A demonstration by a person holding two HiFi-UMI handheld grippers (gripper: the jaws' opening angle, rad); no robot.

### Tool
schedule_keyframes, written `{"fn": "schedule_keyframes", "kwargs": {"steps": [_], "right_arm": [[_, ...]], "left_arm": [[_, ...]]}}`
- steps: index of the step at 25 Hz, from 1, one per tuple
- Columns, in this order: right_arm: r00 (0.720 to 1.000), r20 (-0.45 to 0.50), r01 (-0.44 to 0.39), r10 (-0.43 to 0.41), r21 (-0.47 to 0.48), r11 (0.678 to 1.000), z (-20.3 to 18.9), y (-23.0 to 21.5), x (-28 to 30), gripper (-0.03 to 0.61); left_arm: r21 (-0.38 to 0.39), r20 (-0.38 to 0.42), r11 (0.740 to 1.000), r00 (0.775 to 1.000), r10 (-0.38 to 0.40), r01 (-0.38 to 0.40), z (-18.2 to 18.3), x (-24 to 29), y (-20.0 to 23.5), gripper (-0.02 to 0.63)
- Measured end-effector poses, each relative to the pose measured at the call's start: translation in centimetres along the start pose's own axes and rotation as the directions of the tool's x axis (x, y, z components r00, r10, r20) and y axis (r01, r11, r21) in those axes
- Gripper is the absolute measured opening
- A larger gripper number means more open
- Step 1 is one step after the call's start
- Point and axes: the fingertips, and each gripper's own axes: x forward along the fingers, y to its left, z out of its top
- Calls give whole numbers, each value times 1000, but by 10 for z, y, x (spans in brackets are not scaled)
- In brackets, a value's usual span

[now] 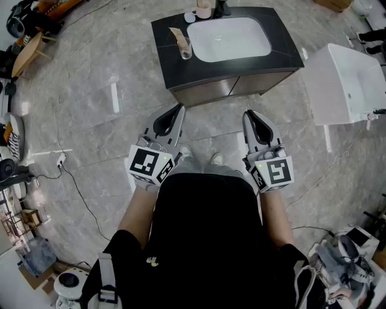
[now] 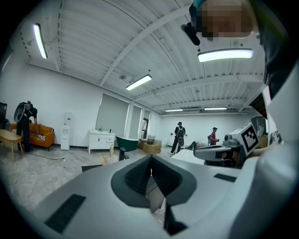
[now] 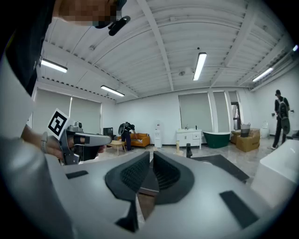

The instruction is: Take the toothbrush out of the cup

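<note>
A clear cup (image 1: 185,48) holding a tan toothbrush (image 1: 178,37) stands at the left end of a black vanity top (image 1: 283,42), beside the white basin (image 1: 229,38). Both grippers hover over the floor in front of the vanity, well short of the cup. My left gripper (image 1: 180,108) is shut and empty, and it points toward the vanity's front left corner. My right gripper (image 1: 248,113) is also shut with nothing in it. In the left gripper view the jaws (image 2: 150,158) meet, with the toothbrush (image 2: 111,150) small and far off. The right gripper view shows its jaws (image 3: 152,155) closed as well.
A white tub-like fixture (image 1: 347,84) stands right of the vanity. A faucet and a pale cup (image 1: 204,8) sit behind the basin. Cables (image 1: 72,181) trail over the grey tile floor at left, with clutter along the left edge. People stand far off in the room.
</note>
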Motion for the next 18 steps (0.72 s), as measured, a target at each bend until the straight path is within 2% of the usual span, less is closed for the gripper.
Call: {"fn": "schedule_keyframes", "kwargs": {"steps": [10,14,18], "right_arm": [[999,-26,28,-27,19,999,0,48,48,46],[996,-44,71,-71,7,997,-7,55,69,46],[993,-51,110,-108,35,993,-9,49,86,46]], "left_arm": [[-38,-23,992,992,-123,122,-4,-22,52,23],[-48,-39,989,989,-142,140,-15,-25,84,23],[-60,-59,988,988,-144,140,-23,-15,106,23]]}}
